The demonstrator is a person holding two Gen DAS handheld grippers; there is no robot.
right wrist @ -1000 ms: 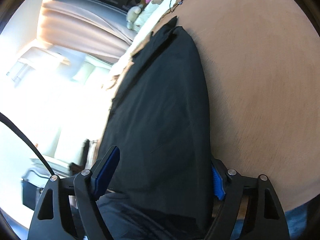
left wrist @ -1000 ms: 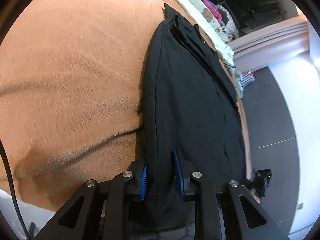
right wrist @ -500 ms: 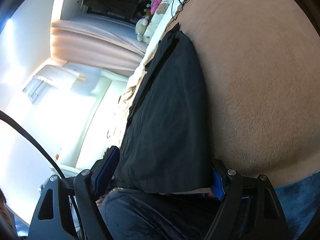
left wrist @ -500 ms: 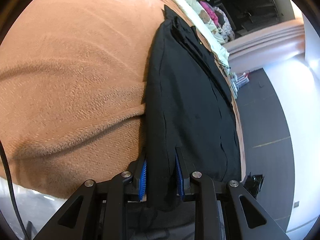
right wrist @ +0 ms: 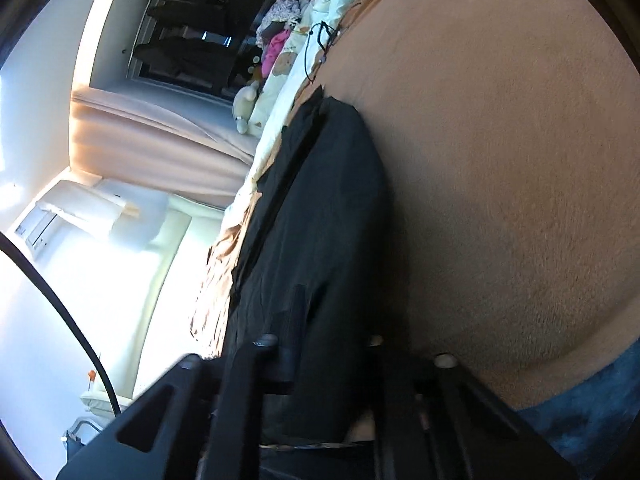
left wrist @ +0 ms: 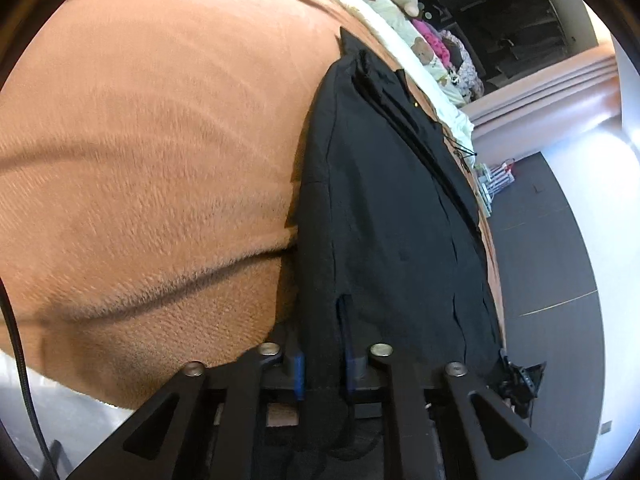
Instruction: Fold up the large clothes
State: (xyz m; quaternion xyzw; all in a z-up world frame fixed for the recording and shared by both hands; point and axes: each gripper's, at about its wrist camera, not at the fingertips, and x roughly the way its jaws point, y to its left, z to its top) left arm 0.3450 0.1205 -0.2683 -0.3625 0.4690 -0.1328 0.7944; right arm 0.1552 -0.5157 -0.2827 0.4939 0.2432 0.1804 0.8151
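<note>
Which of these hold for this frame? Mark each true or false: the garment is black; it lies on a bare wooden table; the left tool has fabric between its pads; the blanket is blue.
1. The garment is black. True.
2. It lies on a bare wooden table. False: it lies on a tan fleece blanket.
3. The left tool, closing, has fabric between its pads. True.
4. The blanket is blue. False: it is tan.

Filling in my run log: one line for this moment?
stage: gripping hem | left gripper: closing on black garment | right gripper: shut on garment | surface: tan blanket
</note>
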